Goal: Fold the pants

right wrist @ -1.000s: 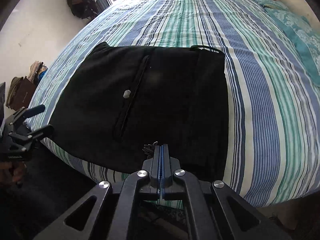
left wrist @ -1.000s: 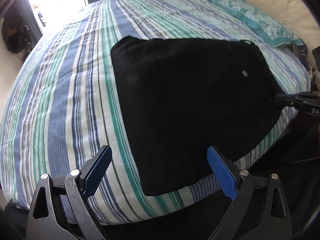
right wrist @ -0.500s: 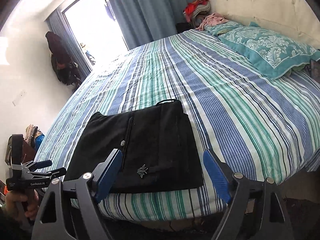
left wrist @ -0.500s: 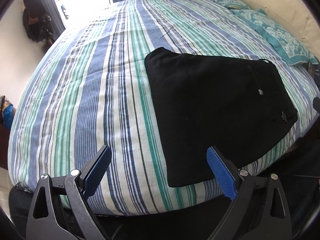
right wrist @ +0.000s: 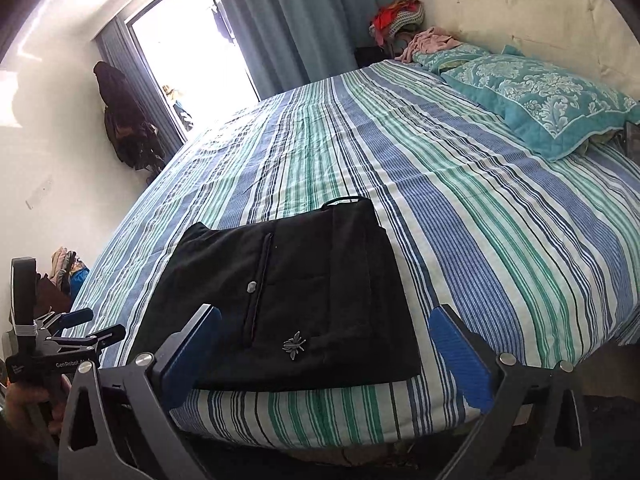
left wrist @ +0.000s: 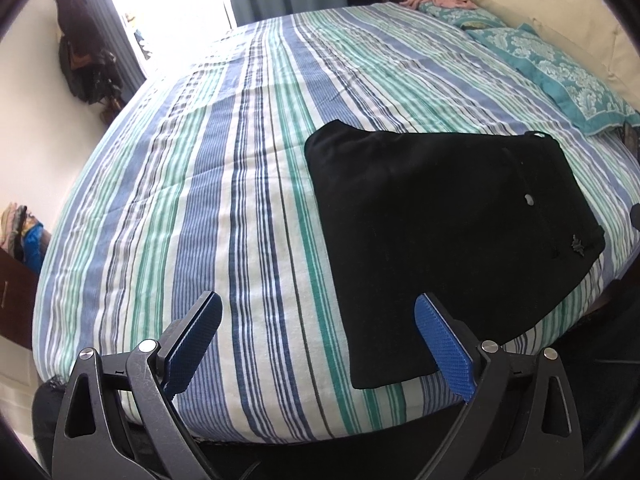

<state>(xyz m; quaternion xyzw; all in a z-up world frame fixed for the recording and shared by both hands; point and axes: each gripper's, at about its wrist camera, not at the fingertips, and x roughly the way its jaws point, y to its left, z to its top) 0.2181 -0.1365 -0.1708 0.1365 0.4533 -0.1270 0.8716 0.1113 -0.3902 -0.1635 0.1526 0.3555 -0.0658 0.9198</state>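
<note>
The black pants (left wrist: 440, 220) lie folded into a flat rectangle near the front edge of the striped bed (left wrist: 200, 200), with a small metal ornament by their near corner. In the left wrist view, my left gripper (left wrist: 318, 304) hangs open above the bed edge, left of the pants, with nothing between its blue pads. In the right wrist view, the pants (right wrist: 304, 280) lie just beyond my right gripper (right wrist: 326, 314). Its jaws are opening wide and nothing is between them. The left gripper (right wrist: 100, 322) shows at the lower left, held by a hand.
Teal patterned pillows (right wrist: 540, 96) rest at the head of the bed (right wrist: 480, 200) on the right. Dark clothes hang on the left wall (right wrist: 124, 120). A bright window with blue curtains (right wrist: 296, 20) is at the back, with a pile of clothes (right wrist: 396, 16) in the corner.
My right gripper was shut at the pants' near edge. It has let go, opened wide and drawn back and up. The left gripper has also backed away, still open.
</note>
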